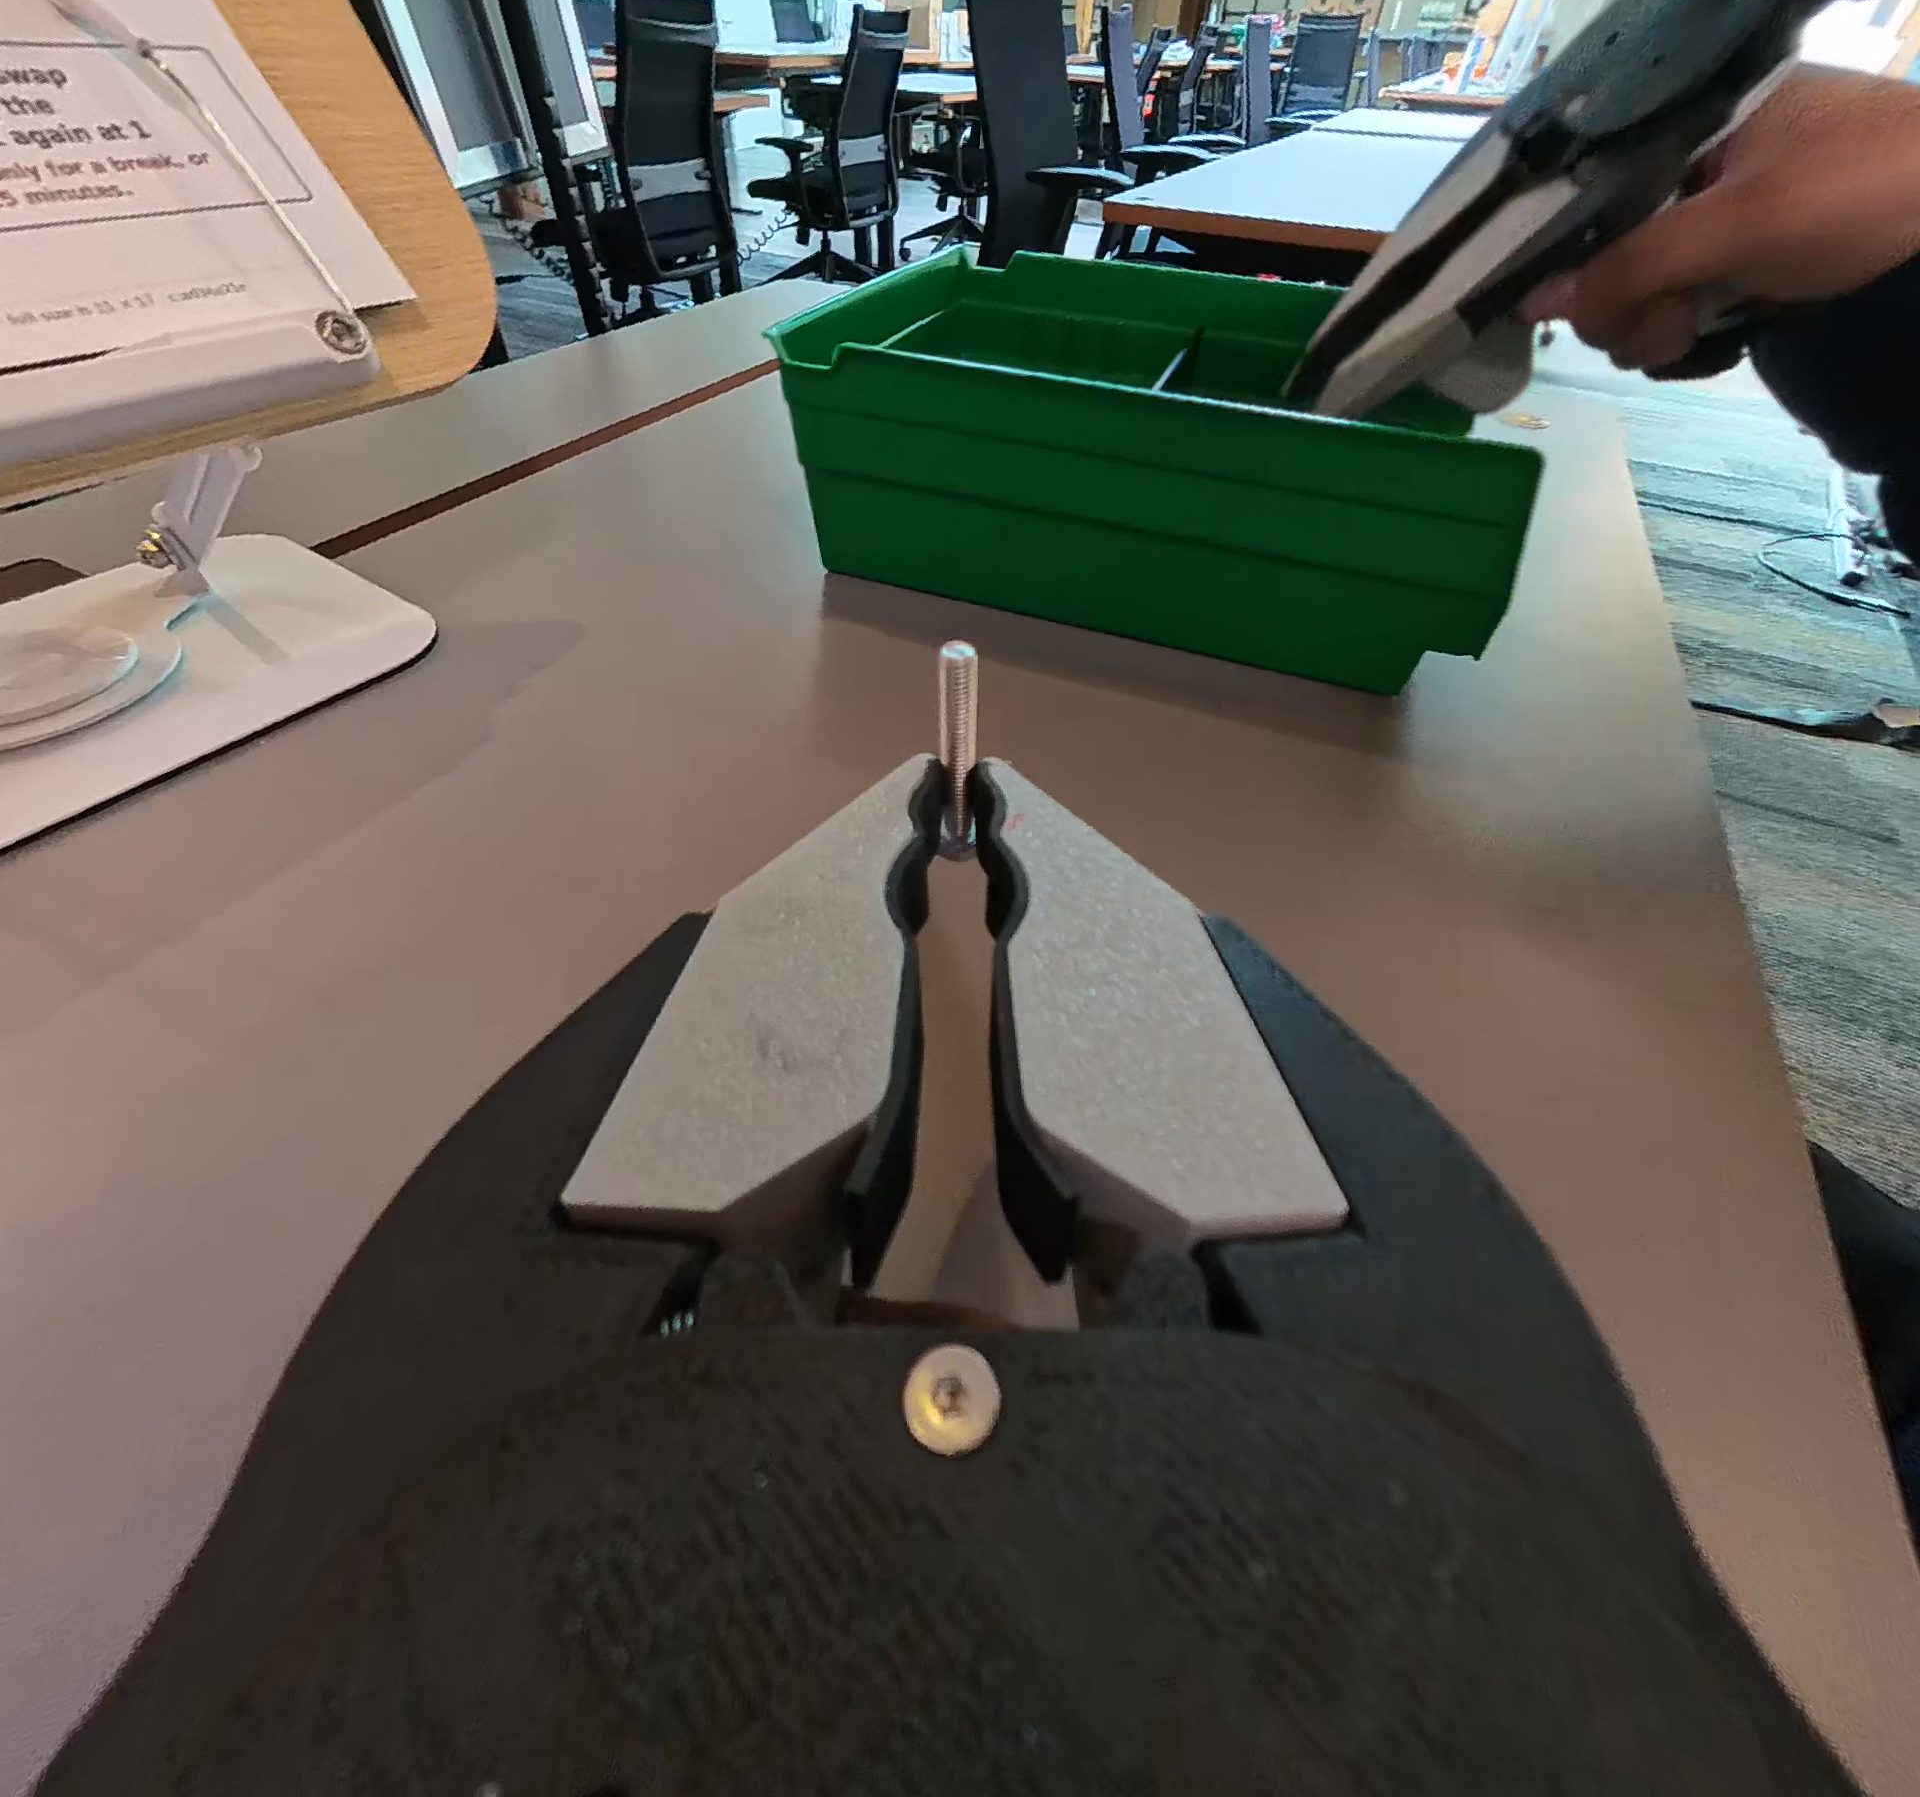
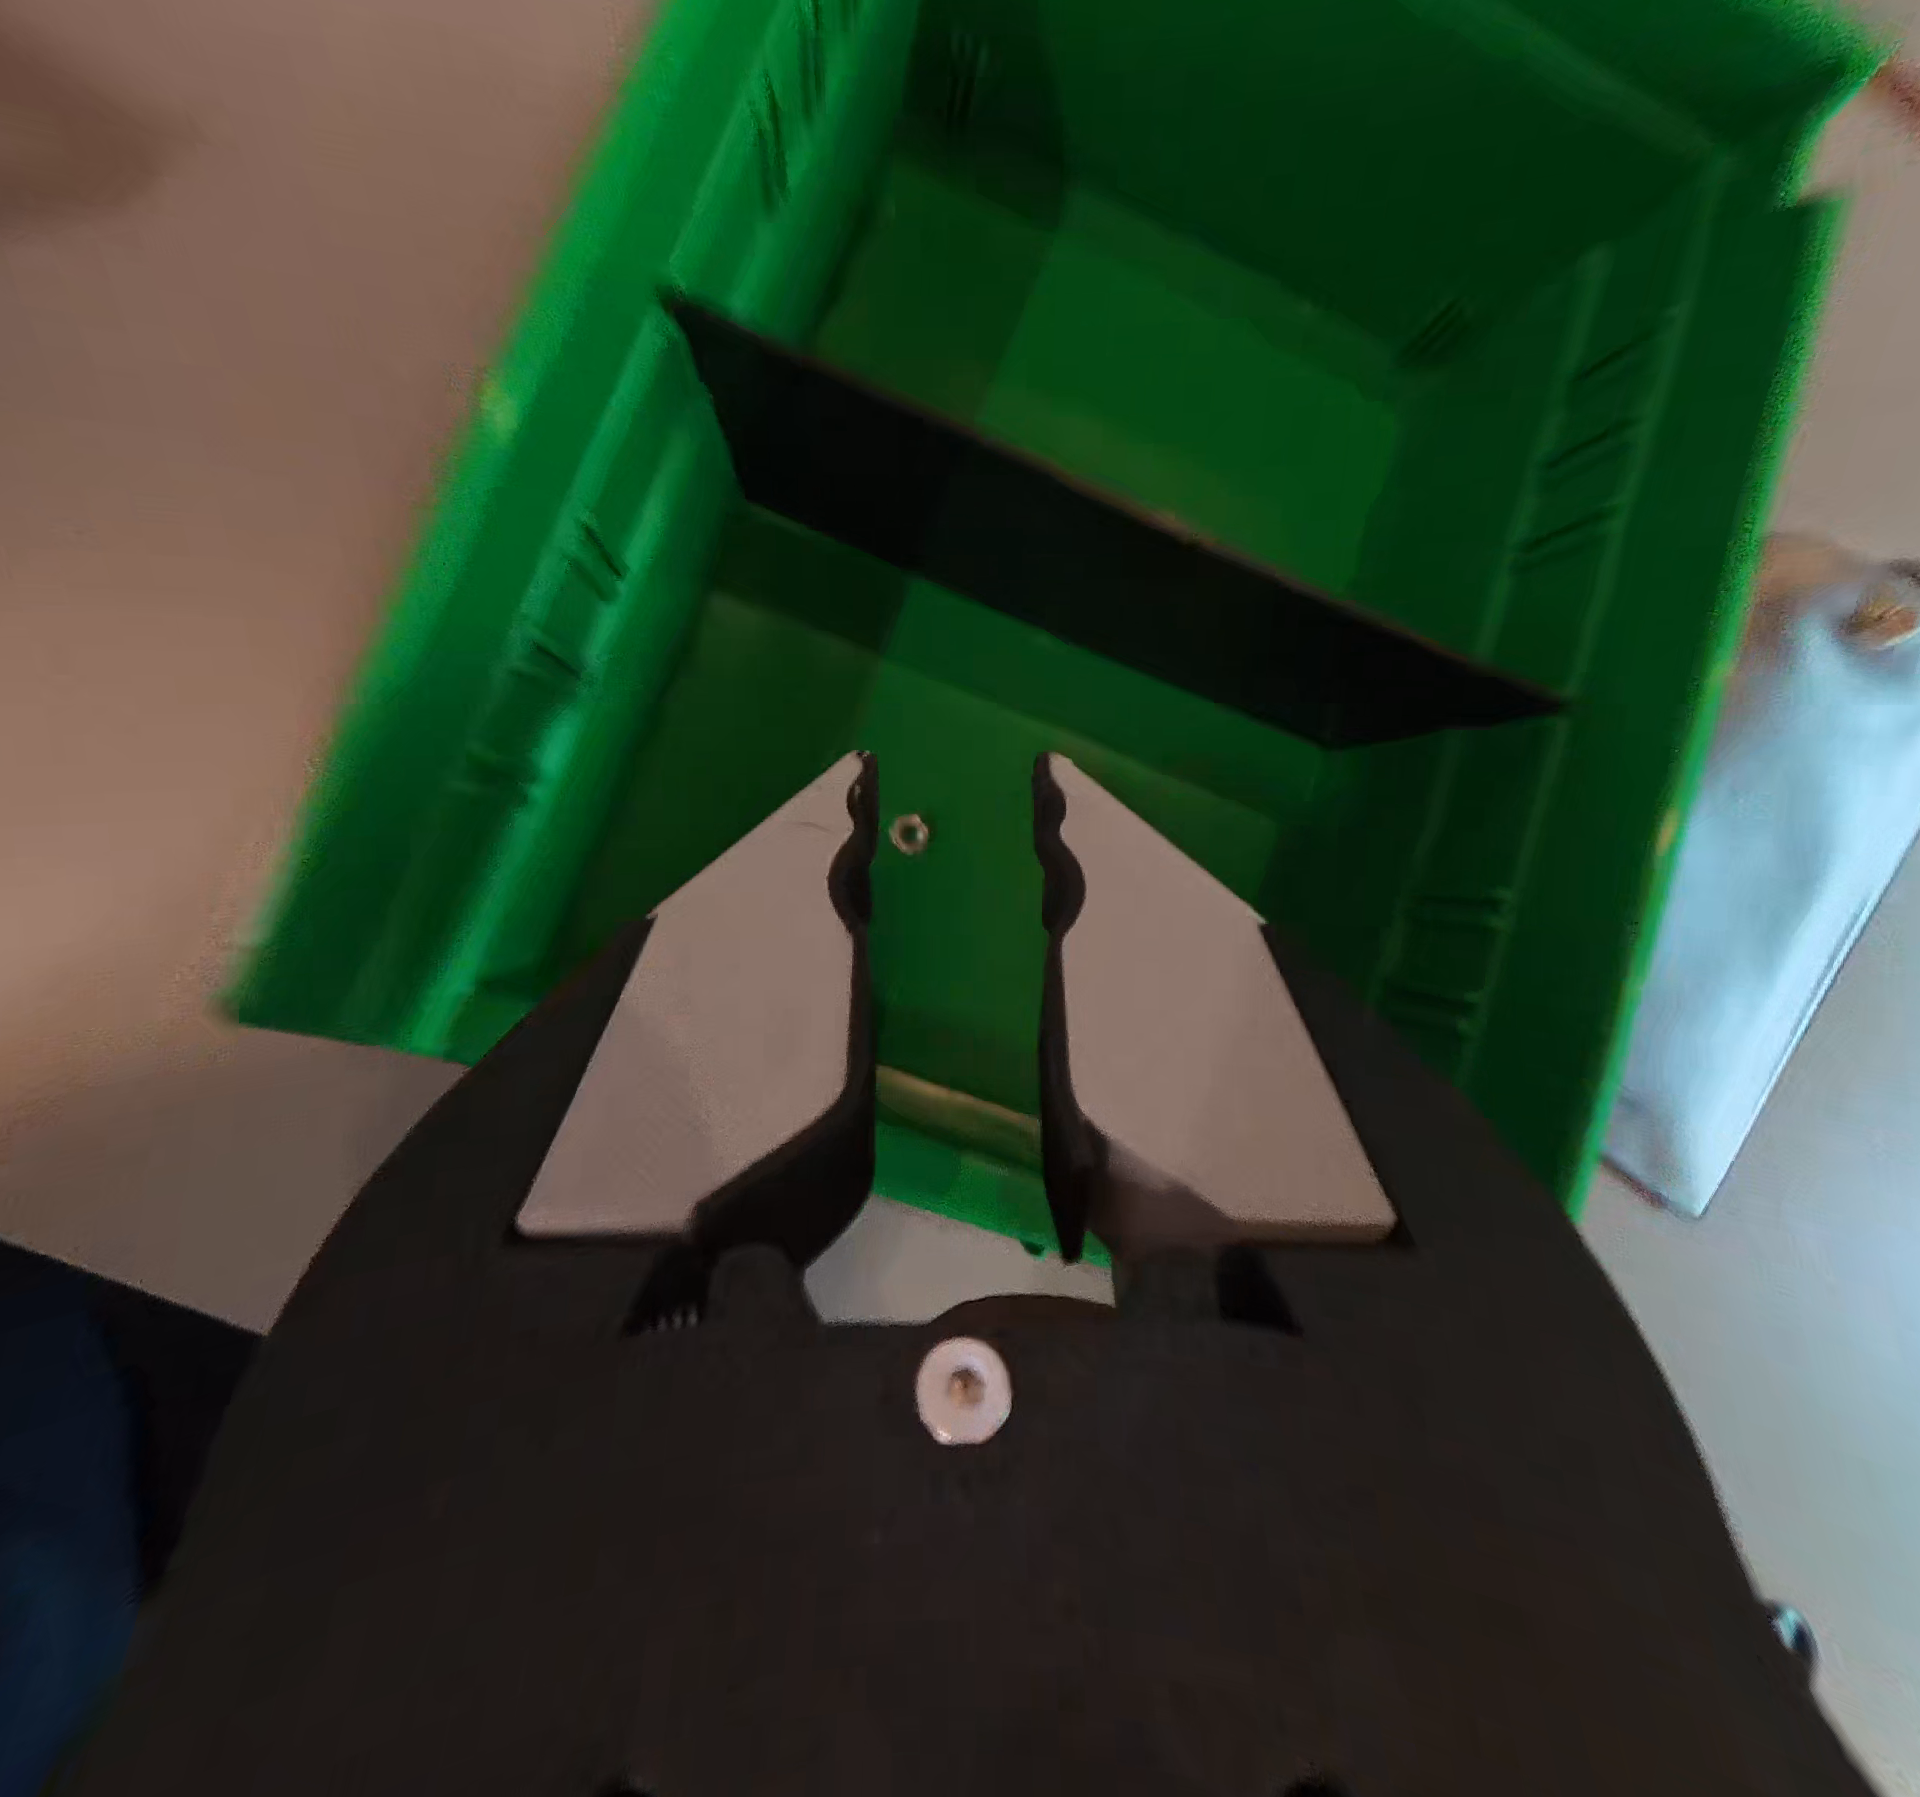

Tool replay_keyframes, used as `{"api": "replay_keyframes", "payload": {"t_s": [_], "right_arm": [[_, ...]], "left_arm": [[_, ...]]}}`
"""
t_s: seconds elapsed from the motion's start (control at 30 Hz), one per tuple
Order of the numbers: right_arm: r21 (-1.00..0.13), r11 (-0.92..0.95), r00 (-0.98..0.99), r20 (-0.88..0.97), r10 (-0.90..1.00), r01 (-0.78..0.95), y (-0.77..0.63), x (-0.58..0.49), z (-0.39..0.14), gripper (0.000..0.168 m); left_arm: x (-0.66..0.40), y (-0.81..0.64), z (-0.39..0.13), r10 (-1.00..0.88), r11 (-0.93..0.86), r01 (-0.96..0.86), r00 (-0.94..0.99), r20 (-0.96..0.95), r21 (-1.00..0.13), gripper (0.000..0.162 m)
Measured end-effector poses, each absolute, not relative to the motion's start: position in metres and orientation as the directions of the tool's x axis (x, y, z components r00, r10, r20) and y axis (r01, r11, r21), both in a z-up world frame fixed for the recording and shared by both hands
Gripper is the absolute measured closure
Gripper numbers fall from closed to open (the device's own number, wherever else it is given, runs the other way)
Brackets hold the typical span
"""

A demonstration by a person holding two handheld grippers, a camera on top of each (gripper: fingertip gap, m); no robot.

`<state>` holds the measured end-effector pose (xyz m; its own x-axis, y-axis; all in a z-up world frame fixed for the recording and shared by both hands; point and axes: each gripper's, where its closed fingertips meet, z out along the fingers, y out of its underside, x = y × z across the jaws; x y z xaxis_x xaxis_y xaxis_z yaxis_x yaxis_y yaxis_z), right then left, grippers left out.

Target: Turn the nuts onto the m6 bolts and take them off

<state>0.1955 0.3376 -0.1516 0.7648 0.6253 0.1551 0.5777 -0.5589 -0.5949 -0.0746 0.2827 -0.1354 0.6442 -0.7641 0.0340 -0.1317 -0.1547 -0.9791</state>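
Note:
My left gripper (image 1: 956,791) is shut on a silver bolt (image 1: 957,708), which stands upright with its threaded end up, above the brown table (image 1: 623,708). My right gripper (image 2: 951,765) is open and reaches down into the near compartment of the green bin (image 2: 582,656). A small silver nut (image 2: 910,833) lies on the bin floor between the fingertips, closer to the left finger. In the left wrist view the right gripper (image 1: 1340,386) dips into the right end of the green bin (image 1: 1143,521), held by a hand (image 1: 1745,220).
A black divider (image 2: 1091,542) splits the bin into two compartments; the far one looks bare. A white document stand with a printed sheet (image 1: 177,189) sits at the table's left, its base (image 1: 208,646) on the tabletop. Office chairs and desks stand behind. Some 30 cm of space lies between my two pairs of fingers.

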Motion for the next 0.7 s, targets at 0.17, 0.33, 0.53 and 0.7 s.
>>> {"api": "replay_keyframes", "payload": {"t_s": [0.17, 0.33, 0.53, 0.7], "right_arm": [[-0.834, -0.272, 0.614, 0.099, 0.783, 0.480, 0.294, 0.097, -0.072, 0.146], [-0.843, -0.228, 0.380, -0.030, 0.924, 0.488, 0.250, 0.002, -0.081, 0.136], [-0.855, -0.186, 0.389, 0.020, 0.921, 0.484, 0.263, -0.036, -0.095, 0.135], [-0.892, -0.198, 0.381, -0.032, 0.924, 0.405, 0.263, -0.042, -0.082, 0.145]], "left_arm": [[-0.061, 0.270, -0.128, -0.810, -0.082, -0.141, 0.587, -0.016, -0.987, 0.160], [-0.052, 0.256, -0.115, -0.841, 0.012, -0.120, 0.536, -0.075, -0.993, 0.160], [-0.062, 0.262, -0.106, -0.815, 0.023, -0.081, 0.576, -0.066, -0.996, 0.160], [-0.066, 0.266, -0.104, -0.794, 0.020, -0.084, 0.605, -0.067, -0.996, 0.160]]}}
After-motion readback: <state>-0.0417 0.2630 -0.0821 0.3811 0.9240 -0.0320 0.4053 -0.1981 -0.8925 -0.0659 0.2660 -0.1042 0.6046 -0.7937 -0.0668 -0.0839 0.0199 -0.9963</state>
